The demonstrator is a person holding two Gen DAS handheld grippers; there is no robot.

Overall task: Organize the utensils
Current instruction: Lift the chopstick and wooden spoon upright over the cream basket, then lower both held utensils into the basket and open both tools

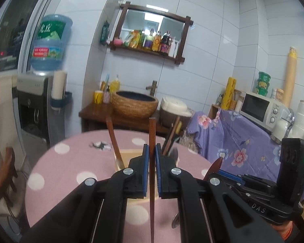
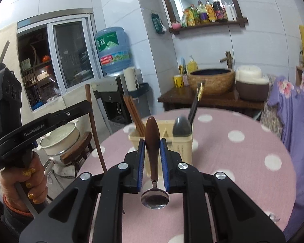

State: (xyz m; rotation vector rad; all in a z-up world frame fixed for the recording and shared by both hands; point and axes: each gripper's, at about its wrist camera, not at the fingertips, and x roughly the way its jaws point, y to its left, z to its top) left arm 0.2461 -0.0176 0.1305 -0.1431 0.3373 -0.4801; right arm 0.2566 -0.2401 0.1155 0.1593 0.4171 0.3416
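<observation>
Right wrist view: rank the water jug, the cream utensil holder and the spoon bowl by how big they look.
1. cream utensil holder, widest
2. water jug, close behind; the two are near enough that I would not separate them firmly
3. spoon bowl, smallest, though nearness to the camera enlarges it

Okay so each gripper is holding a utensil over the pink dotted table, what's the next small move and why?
Probably carry the right gripper forward over the cream utensil holder and lower its spoon in. The spoon hangs bowl-down just short of the holder, whose near slot looks free; chopsticks fill the left one. The left gripper, clamped on a single chopstick, could follow.
</observation>
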